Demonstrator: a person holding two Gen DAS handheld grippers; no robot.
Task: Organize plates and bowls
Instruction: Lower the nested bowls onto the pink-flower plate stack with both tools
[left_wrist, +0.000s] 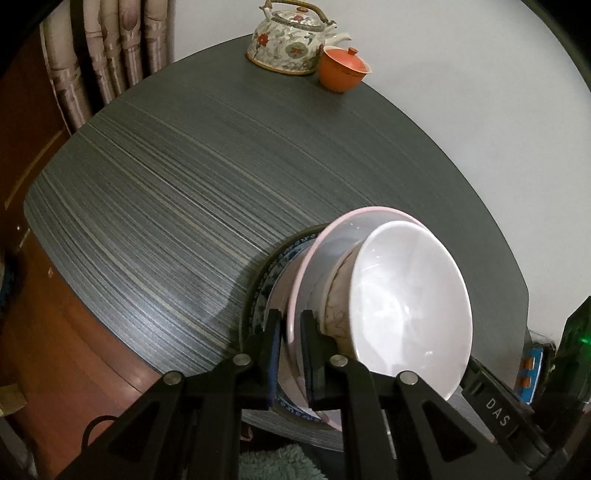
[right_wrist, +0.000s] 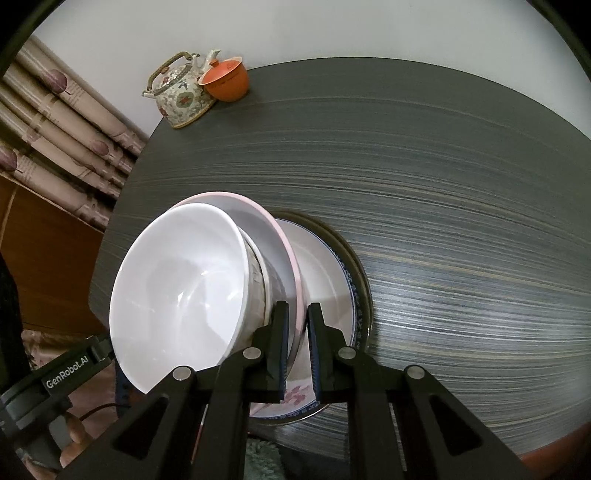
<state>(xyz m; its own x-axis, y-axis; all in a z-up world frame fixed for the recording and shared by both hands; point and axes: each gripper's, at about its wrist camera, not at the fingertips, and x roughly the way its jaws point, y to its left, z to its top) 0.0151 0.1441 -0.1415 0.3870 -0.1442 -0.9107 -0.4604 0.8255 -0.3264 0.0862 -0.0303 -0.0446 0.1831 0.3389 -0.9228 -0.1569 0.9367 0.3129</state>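
While both grippers clamp the same pink-rimmed plate from opposite sides, the scene reads from left to right as follows.
Curtain: pleated beige fabric, hanging at the far left behind the table.
Table: dark grey, streaked top with a rounded edge.
Teapot: floral, with a hoop handle, standing at the far edge of the table.
Orange cup: lidded, touching the teapot's side.
Left gripper: jaws narrow, pinching the rim of the pink-rimmed plate.
Blue-patterned plate: directly under the pink-rimmed plate, on a dark disc; whether they touch, I cannot tell.
White bowl: nested in a crackle-patterned bowl, both sitting on the pink-rimmed plate near the table's front edge.
Right gripper: jaws narrow, gripping the pink rim at its near side.
Wall: plain white, behind the table.
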